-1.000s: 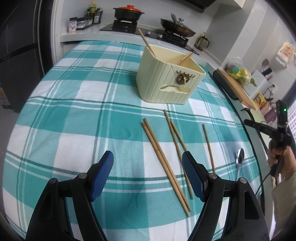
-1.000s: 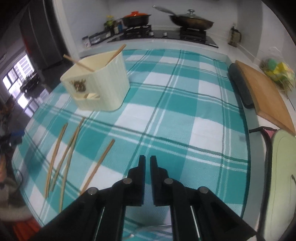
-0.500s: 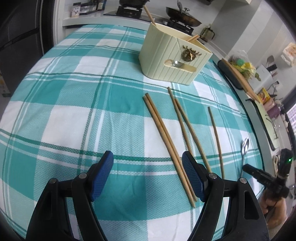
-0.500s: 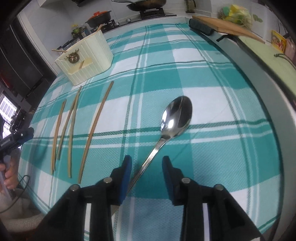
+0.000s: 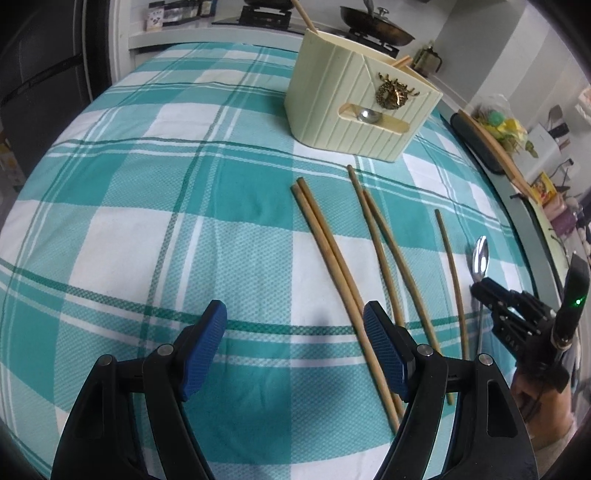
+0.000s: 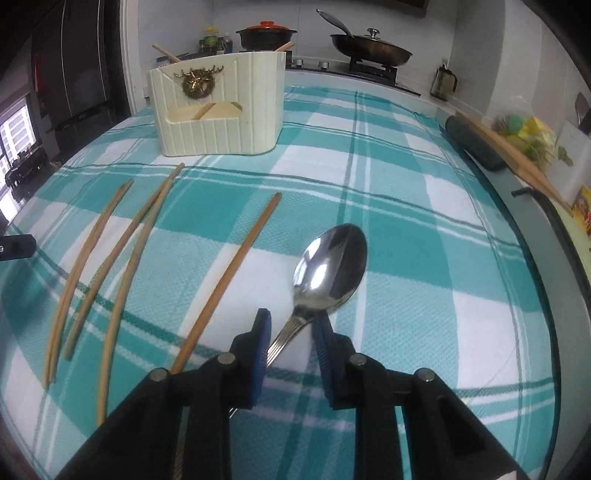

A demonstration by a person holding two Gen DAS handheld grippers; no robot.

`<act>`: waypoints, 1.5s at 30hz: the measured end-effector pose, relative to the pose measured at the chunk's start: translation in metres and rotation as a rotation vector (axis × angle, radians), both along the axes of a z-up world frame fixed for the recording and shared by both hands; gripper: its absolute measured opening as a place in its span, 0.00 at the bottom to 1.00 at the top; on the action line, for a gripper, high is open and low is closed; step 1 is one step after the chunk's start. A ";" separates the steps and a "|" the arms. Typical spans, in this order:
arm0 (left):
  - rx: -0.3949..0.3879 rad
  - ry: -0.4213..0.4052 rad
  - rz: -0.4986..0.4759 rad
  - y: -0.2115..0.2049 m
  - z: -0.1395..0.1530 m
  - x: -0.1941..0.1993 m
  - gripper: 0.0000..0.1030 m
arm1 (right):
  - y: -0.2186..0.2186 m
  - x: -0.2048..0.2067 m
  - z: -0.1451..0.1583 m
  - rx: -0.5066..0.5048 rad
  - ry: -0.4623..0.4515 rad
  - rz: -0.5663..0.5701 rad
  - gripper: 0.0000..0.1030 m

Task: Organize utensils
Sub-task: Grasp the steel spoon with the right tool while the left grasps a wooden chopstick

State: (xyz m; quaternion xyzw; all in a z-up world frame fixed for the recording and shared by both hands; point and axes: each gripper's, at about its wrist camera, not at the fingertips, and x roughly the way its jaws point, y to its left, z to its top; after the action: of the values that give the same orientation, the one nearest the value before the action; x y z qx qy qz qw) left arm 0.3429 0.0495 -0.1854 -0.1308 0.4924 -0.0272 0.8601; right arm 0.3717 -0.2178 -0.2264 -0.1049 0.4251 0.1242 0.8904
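A cream utensil holder (image 5: 354,107) with a gold wreath stands at the far side of the checked cloth; it also shows in the right wrist view (image 6: 221,107). Two chopsticks stick out of it. Several wooden chopsticks (image 5: 332,251) lie loose on the cloth, also in the right wrist view (image 6: 225,280). A steel spoon (image 6: 328,269) lies on the cloth, its handle between the fingers of my right gripper (image 6: 291,325), which is open around it. The spoon shows in the left wrist view (image 5: 480,254) too. My left gripper (image 5: 295,314) is open and empty, just left of the chopsticks.
A stove with a red-lidded pot (image 6: 266,33) and a lidded pan (image 6: 369,48) stands behind the table. A wooden board (image 6: 517,155) and a dark roll (image 6: 472,144) lie along the right edge. A black fridge (image 5: 44,74) stands at the left.
My right gripper has opened, dropped low to the cloth and moved forward so the spoon's handle lies between its fingers. My left gripper has moved closer to the chopsticks and holder.
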 end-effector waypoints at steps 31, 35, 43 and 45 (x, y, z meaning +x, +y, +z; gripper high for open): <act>0.227 0.057 0.030 -0.030 -0.026 -0.003 0.86 | -0.045 -0.090 0.023 0.171 -0.014 -0.190 0.38; 0.253 0.068 0.019 -0.020 -0.028 -0.009 0.88 | -0.043 -0.082 0.018 0.182 0.025 -0.203 0.48; 0.148 0.083 -0.020 0.010 -0.024 0.005 0.88 | -0.034 -0.049 0.005 0.172 0.062 -0.245 0.58; 0.112 0.082 -0.034 0.014 -0.023 0.015 0.88 | -0.032 -0.043 0.005 0.163 0.061 -0.243 0.58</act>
State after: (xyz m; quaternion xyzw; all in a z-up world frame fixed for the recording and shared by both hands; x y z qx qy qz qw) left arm 0.3583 0.0635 -0.2084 -0.0752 0.5299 -0.0087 0.8447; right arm 0.3289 -0.2497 -0.2212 0.0235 0.4499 0.0527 0.8912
